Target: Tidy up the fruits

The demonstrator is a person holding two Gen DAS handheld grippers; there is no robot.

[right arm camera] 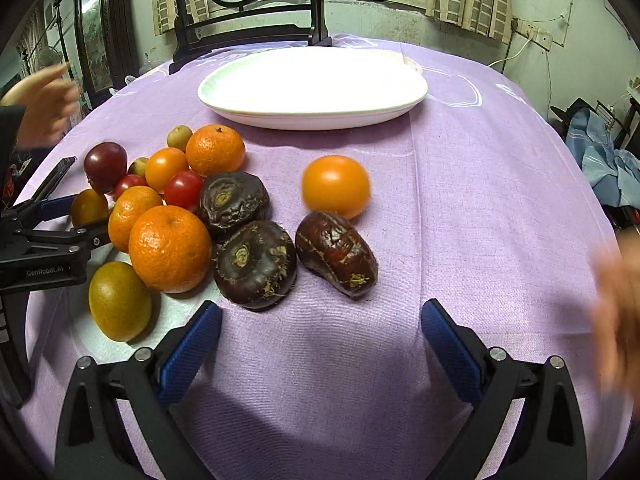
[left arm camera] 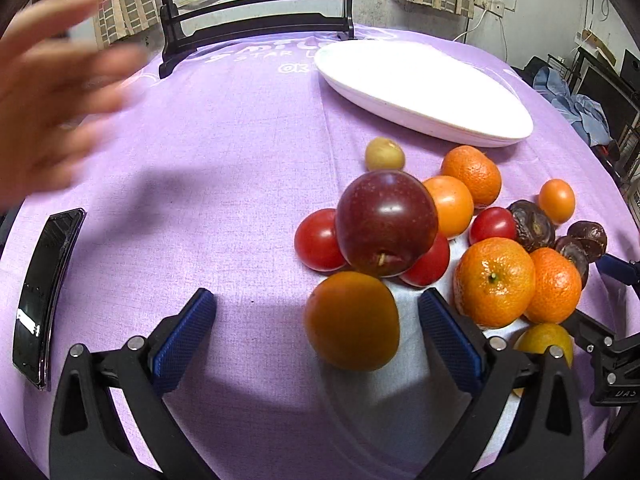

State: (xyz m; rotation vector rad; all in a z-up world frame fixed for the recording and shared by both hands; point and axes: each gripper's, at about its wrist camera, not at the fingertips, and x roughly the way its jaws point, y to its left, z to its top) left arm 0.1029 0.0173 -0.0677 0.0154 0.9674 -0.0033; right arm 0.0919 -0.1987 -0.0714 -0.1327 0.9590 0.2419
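- The left gripper (left arm camera: 316, 322) is seen with its blue-padded fingers (left arm camera: 184, 336) spread wide apart and grasping nothing; an orange-yellow fruit (left arm camera: 352, 320) lies on the cloth between them, nearer the right finger, and contact cannot be told
- The right gripper (right arm camera: 320, 332) is likewise released, its jaws wide apart over bare purple tablecloth (right arm camera: 480, 184), with nothing held
- The fruits are gathered in a loose heap on the near left part of the table in the right wrist view: a large mandarin (right arm camera: 170, 248) at the near side, two more mandarins (right arm camera: 215, 149) behind it, red tomatoes (right arm camera: 183, 189), a dark red plum (right arm camera: 105, 166) at the far left, and a greenish-yellow fruit (right arm camera: 119, 300) nearest the camera
- Three dark brown wrinkled fruits (right arm camera: 255, 263) are placed just right of the heap, one (right arm camera: 336, 254) lying apart from the others
- An orange tomato (right arm camera: 336, 186) is seen alone, blurred, just beyond that separate dark fruit
- A white plate (right arm camera: 312, 86) is set at the far side of the table, empty, well apart from the heap
- A blurred hand (left arm camera: 52, 120) is seen at the left edge of the left wrist view
- A black phone (left arm camera: 44, 292) lies at the near left
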